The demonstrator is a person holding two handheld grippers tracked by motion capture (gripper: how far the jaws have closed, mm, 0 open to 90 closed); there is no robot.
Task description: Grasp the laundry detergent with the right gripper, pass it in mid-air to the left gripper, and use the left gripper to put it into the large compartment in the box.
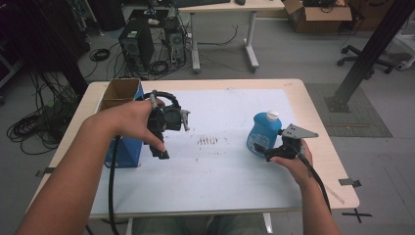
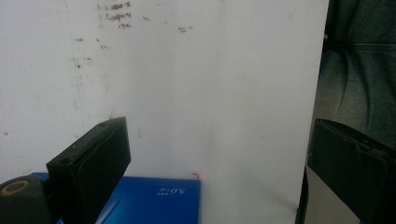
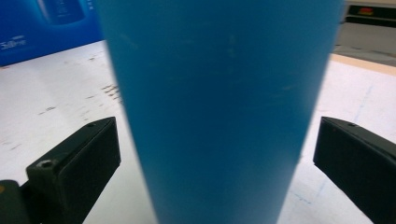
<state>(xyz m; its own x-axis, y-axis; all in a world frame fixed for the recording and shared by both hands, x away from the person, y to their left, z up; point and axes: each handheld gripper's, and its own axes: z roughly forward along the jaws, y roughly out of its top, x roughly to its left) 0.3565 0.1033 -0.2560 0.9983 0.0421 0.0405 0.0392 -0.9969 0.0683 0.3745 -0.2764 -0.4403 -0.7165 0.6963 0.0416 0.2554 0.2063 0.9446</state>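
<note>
The table [image 1: 313, 122] has a white mat [image 1: 225, 161] on it. At its left side stands a blue box [image 1: 125, 149] with its brown flaps open at the top. At its right side stands a blue bottle [image 1: 263, 132] with a white cap, upright on the mat.

The right gripper [image 1: 274, 152] is at the bottle, low on its side. Its jaws are wide open, one on each side of the bottle, and there is a gap on both sides, so it holds nothing yet. To grab well, I think it should keep the bottle in the middle of the jaws, close slowly and squeeze softly, so the round bottle does not slip or tip.

The left gripper [image 1: 164, 147] hangs above the mat, just beside the box. Its jaws are wide open too and hold nothing.

The box shows small white writing that looks like "5.0", upside down in the left gripper view. The bottle's label is too blurry to read
</note>
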